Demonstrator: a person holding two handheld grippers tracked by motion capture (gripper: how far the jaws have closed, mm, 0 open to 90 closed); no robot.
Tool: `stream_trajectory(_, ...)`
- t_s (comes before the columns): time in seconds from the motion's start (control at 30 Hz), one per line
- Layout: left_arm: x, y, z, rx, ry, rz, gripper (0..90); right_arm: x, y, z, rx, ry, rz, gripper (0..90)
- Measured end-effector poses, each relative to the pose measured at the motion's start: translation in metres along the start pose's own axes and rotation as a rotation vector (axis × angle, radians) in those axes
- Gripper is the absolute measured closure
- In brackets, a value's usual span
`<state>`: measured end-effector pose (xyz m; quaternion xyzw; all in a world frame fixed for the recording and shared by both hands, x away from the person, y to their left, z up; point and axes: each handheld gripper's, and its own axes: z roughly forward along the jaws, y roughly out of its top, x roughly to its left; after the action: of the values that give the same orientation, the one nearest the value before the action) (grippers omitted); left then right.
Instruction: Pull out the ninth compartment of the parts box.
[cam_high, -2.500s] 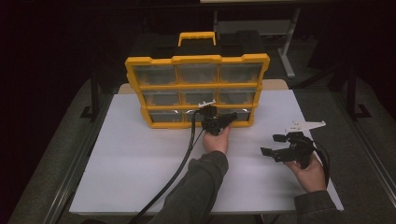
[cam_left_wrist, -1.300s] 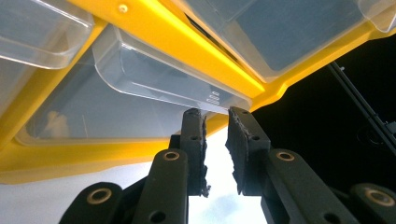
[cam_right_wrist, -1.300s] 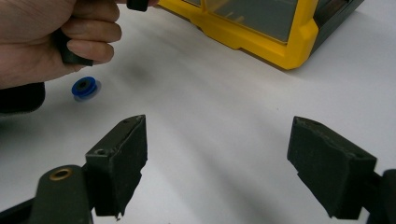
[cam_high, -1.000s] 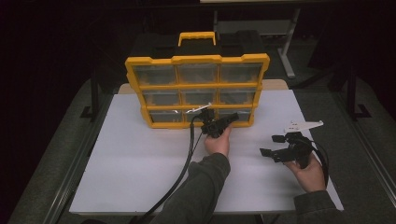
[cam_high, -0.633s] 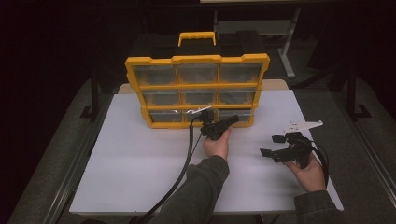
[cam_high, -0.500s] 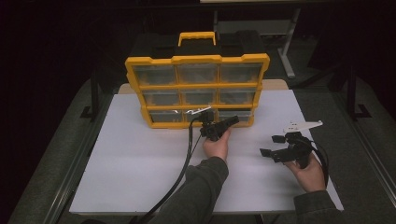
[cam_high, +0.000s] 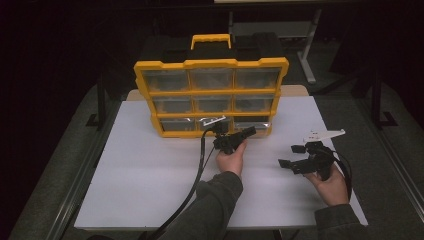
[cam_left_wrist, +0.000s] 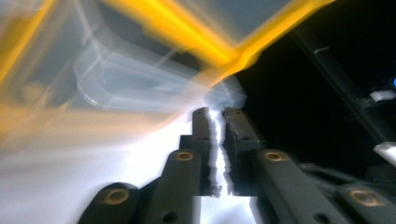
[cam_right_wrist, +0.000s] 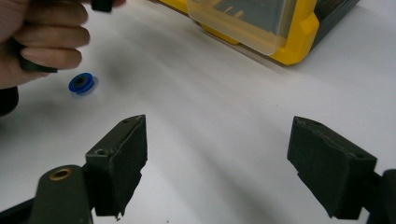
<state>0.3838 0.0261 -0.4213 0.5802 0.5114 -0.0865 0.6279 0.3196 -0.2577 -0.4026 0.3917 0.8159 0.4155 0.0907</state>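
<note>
Item: yellow organiser case (cam_high: 210, 95) with clear drawers in three rows of three; stands upright on its long edge at the far side of the white table (cam_high: 150, 180); drawer fronts face the person, black and yellow carry handle on top, long axis across the table; no brand, label or writing legible on it.

Item: bottom-right clear drawer (cam_right_wrist: 243, 21); projects slightly from the yellow frame in the right gripper view.

Item: left gripper (cam_high: 248, 132); just in front of the bottom row, pointing right along the case front; jaws nearly closed with a thin gap, nothing visible between them; view blurred.

Item: right gripper (cam_high: 291, 156); well right of the case, jaws spread wide, empty.

Item: small blue ring (cam_right_wrist: 82, 84); flat on the table beside the left hand (cam_right_wrist: 39, 39).
</note>
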Motion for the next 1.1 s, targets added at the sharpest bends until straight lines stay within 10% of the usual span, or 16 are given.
stream_trajectory(0.57, -0.015, 0.026, -0.016, 0.171, 0.03, 0.319, 75.9, 0.002, 0.0, 0.001, 0.007, 0.0, -0.011, 18.9)
stream_trajectory(1.1, -0.034, 0.072, -0.001, 0.474, 0.05, 0.818, 66.3, 0.004, 0.001, 0.003, 0.019, 0.013, -0.021, 18.9)
